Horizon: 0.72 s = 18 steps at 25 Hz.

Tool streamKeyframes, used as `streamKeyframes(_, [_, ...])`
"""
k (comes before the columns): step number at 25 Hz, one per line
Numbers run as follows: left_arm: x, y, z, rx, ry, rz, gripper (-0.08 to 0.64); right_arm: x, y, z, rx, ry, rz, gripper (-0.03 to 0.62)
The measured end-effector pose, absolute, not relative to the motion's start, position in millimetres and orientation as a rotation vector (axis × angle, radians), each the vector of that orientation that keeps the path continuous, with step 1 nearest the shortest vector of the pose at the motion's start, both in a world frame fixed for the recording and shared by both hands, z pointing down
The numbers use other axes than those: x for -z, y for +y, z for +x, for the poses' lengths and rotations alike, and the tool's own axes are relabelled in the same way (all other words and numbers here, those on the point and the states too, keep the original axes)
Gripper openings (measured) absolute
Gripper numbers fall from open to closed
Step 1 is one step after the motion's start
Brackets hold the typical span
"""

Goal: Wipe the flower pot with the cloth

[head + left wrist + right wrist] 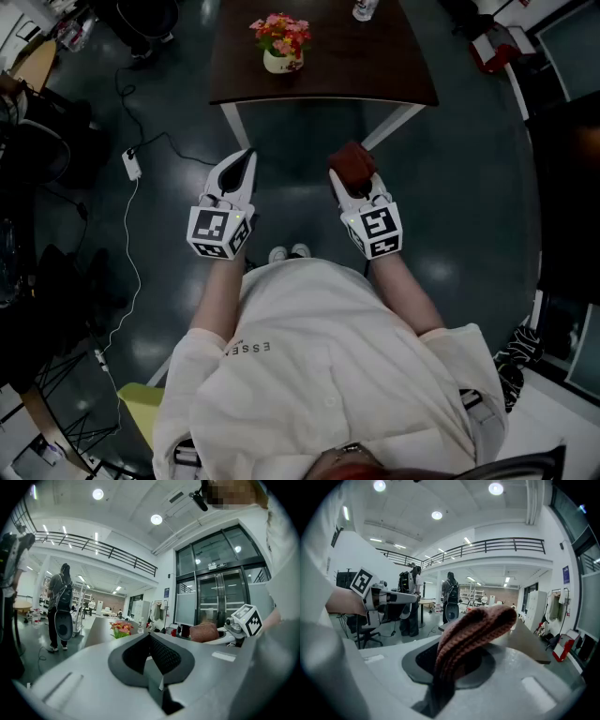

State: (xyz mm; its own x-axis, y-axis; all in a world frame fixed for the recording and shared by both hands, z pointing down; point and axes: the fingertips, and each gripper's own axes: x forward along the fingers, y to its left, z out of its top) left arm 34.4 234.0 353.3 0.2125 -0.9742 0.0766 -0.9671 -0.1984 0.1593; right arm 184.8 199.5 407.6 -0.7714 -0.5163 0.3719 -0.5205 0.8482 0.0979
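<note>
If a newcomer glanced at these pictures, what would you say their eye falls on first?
The knitted reddish-brown cloth stands out most, clamped in the right gripper, which is held out in front of the person. Beyond it, a flower pot with pink and red blooms sits on the dark table ahead. The left gripper is shut and empty, held beside the right one.

pot (282, 60) is sitting on table (375, 66) | table is standing ahead of person (319, 375) | cloth (353, 161) is sitting in right gripper (359, 190)
</note>
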Motion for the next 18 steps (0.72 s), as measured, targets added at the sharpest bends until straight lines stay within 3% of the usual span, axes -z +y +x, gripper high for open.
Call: streamKeyframes(18, [-373,227,32,0.047,-1.844,2.28,0.011,-422,194,191,-0.105,-2.636,0.809,0.044])
